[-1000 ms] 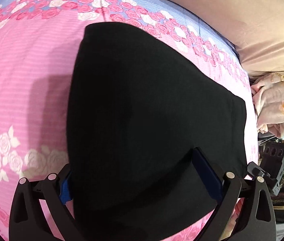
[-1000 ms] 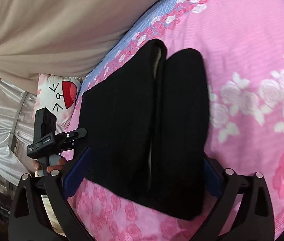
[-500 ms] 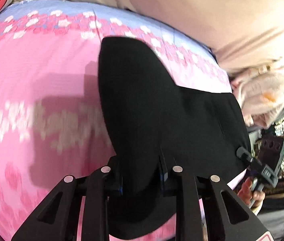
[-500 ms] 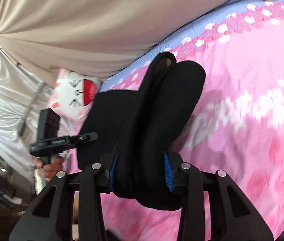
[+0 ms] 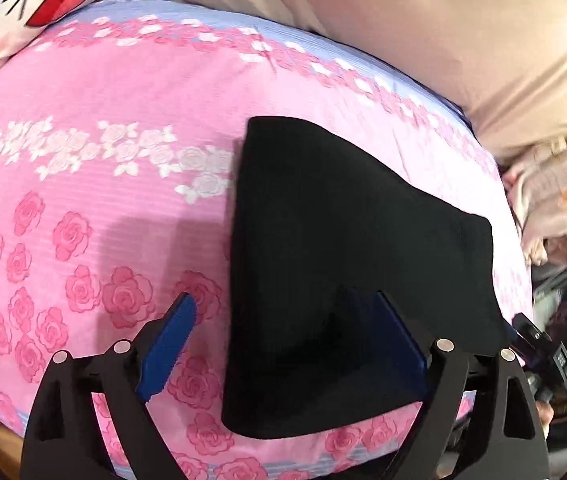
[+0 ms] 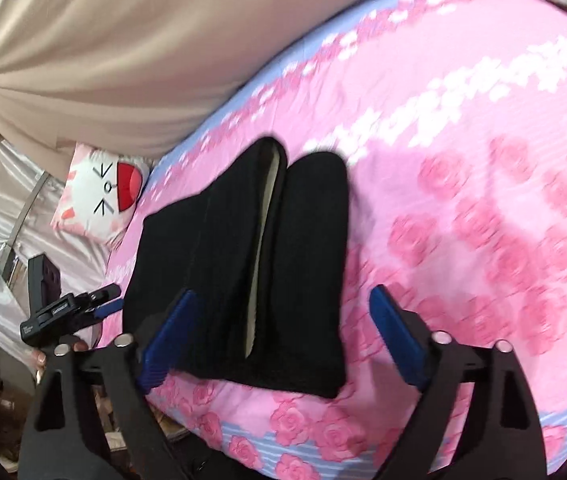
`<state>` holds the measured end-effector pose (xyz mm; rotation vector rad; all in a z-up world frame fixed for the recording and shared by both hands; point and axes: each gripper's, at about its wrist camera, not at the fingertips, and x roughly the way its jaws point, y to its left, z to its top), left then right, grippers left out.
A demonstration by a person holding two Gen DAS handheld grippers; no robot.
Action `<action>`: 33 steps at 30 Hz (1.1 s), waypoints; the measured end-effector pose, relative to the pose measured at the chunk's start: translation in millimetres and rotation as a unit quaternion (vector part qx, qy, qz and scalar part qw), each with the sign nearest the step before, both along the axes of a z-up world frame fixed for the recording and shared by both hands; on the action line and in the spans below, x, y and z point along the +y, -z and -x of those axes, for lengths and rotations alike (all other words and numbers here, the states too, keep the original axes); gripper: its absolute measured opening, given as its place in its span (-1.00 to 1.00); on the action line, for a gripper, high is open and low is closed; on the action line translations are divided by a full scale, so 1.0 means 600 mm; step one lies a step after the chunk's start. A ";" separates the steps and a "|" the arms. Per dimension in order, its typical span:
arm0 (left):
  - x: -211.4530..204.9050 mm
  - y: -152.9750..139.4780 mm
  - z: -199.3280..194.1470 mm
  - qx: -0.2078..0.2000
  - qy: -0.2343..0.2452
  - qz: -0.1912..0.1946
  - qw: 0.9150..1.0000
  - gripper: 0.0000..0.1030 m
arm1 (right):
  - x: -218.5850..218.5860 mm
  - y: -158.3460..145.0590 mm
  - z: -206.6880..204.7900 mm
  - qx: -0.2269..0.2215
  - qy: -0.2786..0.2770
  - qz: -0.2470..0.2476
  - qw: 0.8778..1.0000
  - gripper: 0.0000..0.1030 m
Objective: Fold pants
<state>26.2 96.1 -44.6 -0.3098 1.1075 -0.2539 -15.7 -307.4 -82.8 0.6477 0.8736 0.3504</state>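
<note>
Above folded pants [image 5: 347,272], left gripper [image 5: 287,336] tilts down (jaws just opened).

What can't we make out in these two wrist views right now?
- Pants, left wrist view: the layers are one flat black shape, so the fold count is unreadable; the gripper's right finger covers part of the near end.
- Pants, right wrist view: the near left corner is behind the finger.
- Bedspread, right wrist view: motion blur smears the pattern.
- Cushion, left wrist view: cut off by the edge.
</note>
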 end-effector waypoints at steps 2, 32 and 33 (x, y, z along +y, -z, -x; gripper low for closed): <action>0.005 0.017 -0.003 0.030 0.004 0.018 0.999 0.68 | -0.001 0.011 -0.006 0.009 -0.003 -0.014 1.000 0.69; -0.053 0.075 0.014 0.048 0.112 0.040 0.992 0.12 | 0.061 0.060 -0.014 0.025 -0.069 -0.045 0.996 0.16; -0.052 0.075 0.012 0.047 0.106 0.032 0.993 0.35 | 0.060 0.057 -0.018 0.031 -0.068 -0.048 0.996 0.18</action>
